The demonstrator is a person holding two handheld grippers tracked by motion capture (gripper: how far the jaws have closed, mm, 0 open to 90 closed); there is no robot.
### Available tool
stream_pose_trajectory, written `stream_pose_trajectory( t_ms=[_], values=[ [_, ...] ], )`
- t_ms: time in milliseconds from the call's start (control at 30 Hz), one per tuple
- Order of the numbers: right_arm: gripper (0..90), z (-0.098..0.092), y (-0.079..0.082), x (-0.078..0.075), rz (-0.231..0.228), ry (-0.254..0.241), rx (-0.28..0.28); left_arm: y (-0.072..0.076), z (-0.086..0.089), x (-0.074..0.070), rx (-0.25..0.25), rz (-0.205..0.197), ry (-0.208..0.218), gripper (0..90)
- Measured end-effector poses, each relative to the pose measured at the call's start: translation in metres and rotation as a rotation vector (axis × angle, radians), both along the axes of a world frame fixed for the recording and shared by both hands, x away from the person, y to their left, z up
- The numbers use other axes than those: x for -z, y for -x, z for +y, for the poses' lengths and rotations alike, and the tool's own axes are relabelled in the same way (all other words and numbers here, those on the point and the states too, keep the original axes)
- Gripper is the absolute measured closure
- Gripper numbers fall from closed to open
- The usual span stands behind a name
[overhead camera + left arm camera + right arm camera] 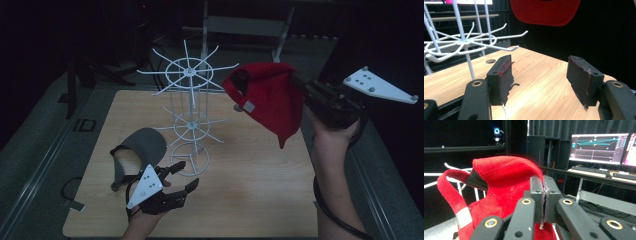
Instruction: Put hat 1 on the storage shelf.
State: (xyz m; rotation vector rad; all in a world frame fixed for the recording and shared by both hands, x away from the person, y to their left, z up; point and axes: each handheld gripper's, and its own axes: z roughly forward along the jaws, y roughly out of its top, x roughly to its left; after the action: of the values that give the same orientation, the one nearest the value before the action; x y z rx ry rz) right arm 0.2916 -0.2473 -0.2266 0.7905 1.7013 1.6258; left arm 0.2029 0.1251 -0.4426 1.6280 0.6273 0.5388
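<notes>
Red cap (270,100) is up in the air on the right side, clamped by its edge in the right hand-held gripper (306,92). In the right gripper view the two jaws are pressed tight together with a bit of red fabric pinched between them, and the rest of the cap (504,185) hangs out in front with its strap loop open to the left.

What matters for the next bit, I reckon: the white wire rack (190,120) stands to the left of the cap, and its top ring of hooks sits at about the cap's height. So the cap has to travel leftward, strap loop leading, to catch a hook. Right hand is clearly the nearer one for that.

Left hand-held gripper (182,177) is low over the worktop (250,200), near the rack's base, jaws apart with nothing between them. A grey cap (142,145) lies on the worktop just beside it, to its left and a bit behind. My guess is that one goes next.
</notes>
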Motion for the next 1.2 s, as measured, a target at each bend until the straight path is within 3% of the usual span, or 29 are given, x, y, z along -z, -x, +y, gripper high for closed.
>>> stream_pose_trajectory(
  t_ms=[567, 1000, 1200],
  values=[
    [87.6, 0.017, 0.011, 0.047, 0.048, 0.084, -0.044, -0.001, 0.009, 0.007, -0.037, 0.014, 0.017, 38.2],
    [86.3, 0.005, 0.022, 0.078, 0.108, 0.041, -0.082, 0.0, 0.015, 0.01, -0.059, 0.013, 0.008, 38.2],
    [80.7, -0.008, 0.029, 0.096, 0.145, 0.022, -0.104, 0.002, 0.018, 0.012, -0.074, 0.019, 0.016, 38.2]
  ],
)
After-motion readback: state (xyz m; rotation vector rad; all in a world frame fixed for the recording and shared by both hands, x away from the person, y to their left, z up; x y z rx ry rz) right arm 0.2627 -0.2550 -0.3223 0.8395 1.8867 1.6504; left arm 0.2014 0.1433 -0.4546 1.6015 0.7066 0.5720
